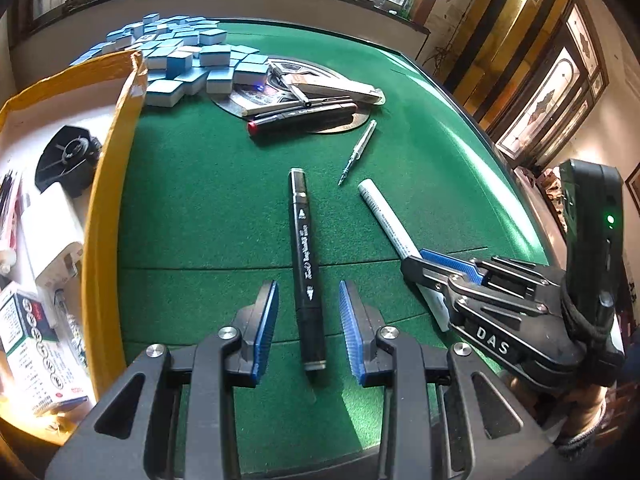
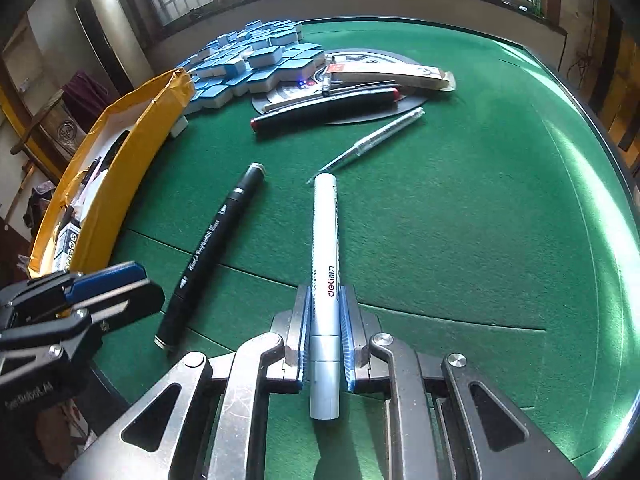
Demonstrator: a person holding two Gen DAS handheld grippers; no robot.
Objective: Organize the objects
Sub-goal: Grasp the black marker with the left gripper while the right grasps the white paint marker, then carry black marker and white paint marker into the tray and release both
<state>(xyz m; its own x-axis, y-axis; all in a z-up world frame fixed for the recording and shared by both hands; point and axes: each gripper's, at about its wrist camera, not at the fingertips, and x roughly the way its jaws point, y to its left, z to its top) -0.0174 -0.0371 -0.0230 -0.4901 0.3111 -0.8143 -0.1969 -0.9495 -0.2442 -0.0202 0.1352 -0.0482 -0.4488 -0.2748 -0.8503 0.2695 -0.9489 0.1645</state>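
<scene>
A black marker (image 1: 306,268) lies on the green felt table (image 1: 420,168); it also shows in the right wrist view (image 2: 208,256). My left gripper (image 1: 308,332) is open, its blue pads either side of the marker's near end. My right gripper (image 2: 326,340) is shut on a silver-white marker (image 2: 325,264), which lies along the felt; this marker also shows in the left wrist view (image 1: 384,216), where the right gripper (image 1: 448,276) clamps it. A clear thin pen (image 1: 358,152) lies beyond.
A yellow cardboard box (image 1: 106,184) with packets and a black reel stands at the left. A pile of blue mahjong tiles (image 1: 180,56) lies at the back. More pens and a packet (image 1: 304,116) rest on the table's round centre plate.
</scene>
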